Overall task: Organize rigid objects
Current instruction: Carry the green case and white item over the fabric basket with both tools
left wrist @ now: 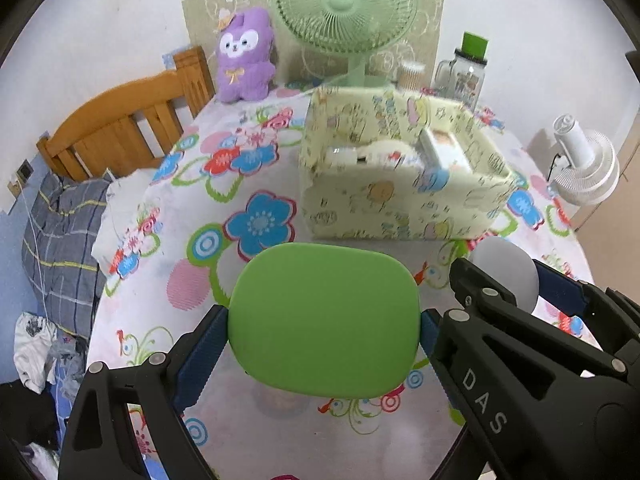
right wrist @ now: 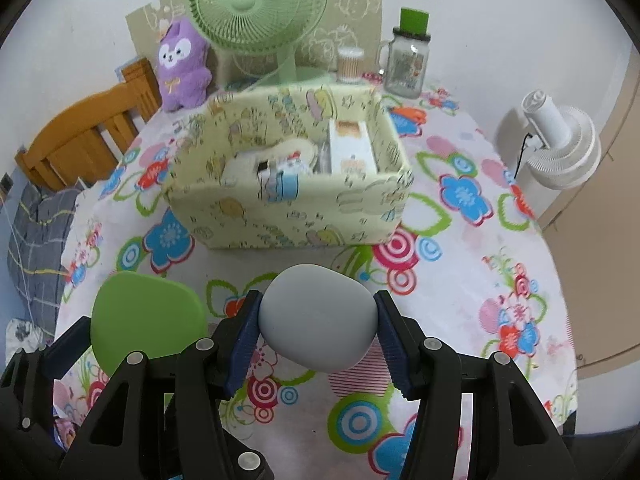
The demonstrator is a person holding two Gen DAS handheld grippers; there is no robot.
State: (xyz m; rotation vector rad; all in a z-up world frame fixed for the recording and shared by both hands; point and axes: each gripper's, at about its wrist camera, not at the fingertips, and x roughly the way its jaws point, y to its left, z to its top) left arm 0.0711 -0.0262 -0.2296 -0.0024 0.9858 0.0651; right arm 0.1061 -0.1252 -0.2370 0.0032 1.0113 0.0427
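Observation:
My left gripper (left wrist: 324, 324) is shut on a flat green rounded case (left wrist: 324, 320), held above the flowered tablecloth (left wrist: 240, 184); the case also shows in the right wrist view (right wrist: 148, 316). My right gripper (right wrist: 318, 328) is shut on a smooth grey oval case (right wrist: 318, 316), which also shows at the right of the left wrist view (left wrist: 506, 268). Both are held side by side, just in front of a pale yellow patterned box (left wrist: 400, 208) (right wrist: 288, 216) that holds several white items.
Behind the box stand a green desk fan (right wrist: 256, 12), a purple plush toy (right wrist: 182, 66), a glass jar with a green lid (right wrist: 408, 60) and a cotton swab tub (right wrist: 350, 64). A white fan (right wrist: 556, 144) stands off the table's right. A wooden headboard (left wrist: 120, 128) lies left.

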